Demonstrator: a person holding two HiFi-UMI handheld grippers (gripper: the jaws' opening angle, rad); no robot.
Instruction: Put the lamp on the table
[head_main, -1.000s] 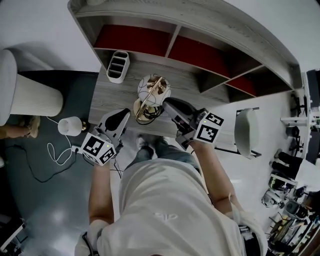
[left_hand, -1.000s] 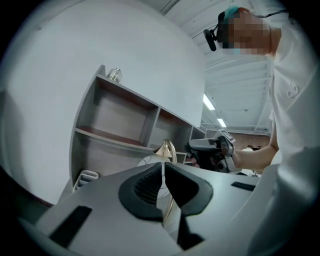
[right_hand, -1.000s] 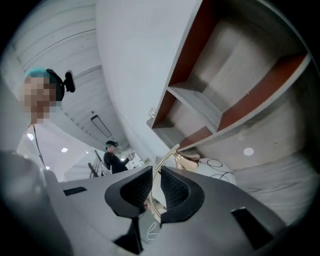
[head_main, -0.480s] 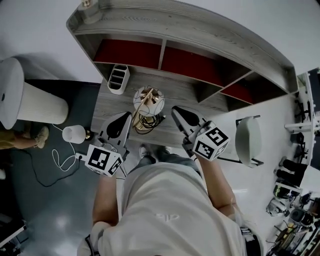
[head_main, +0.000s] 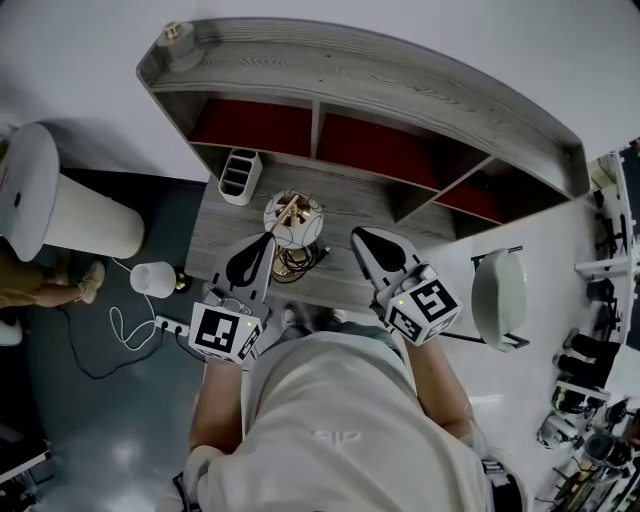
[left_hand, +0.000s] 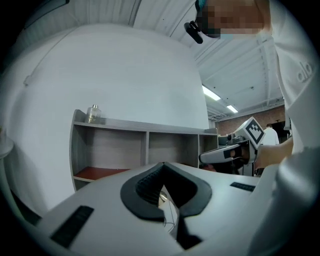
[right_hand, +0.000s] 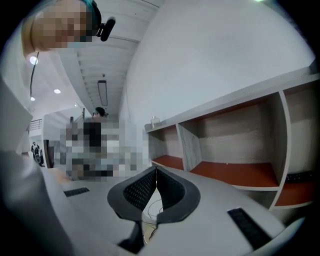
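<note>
The lamp (head_main: 293, 220), a white globe with a gold stem, stands on the grey wooden table (head_main: 222, 215), its dark cord (head_main: 297, 260) coiled at its base. My left gripper (head_main: 268, 241) hovers just left of the cord, shut and empty, not touching the lamp. My right gripper (head_main: 357, 236) is to the lamp's right, also shut with nothing in it. In the left gripper view the shut jaws (left_hand: 162, 166) point at the shelf unit, with the right gripper (left_hand: 227, 153) beyond. In the right gripper view the shut jaws (right_hand: 156, 170) show a bit of cord (right_hand: 151, 206) below.
A shelf unit with red-floored compartments (head_main: 375, 140) rises behind the table; a small jar (head_main: 178, 33) sits on top. A white organizer (head_main: 238, 175) stands at the table's left. On the floor are a small white lamp (head_main: 152, 278), a power strip (head_main: 171, 325), a tall white cylinder (head_main: 60, 205) and a stool (head_main: 497, 285).
Both grippers have let go of the lamp, drawn back toward the person and closed their jaws. The lamp stays upright on the table.
</note>
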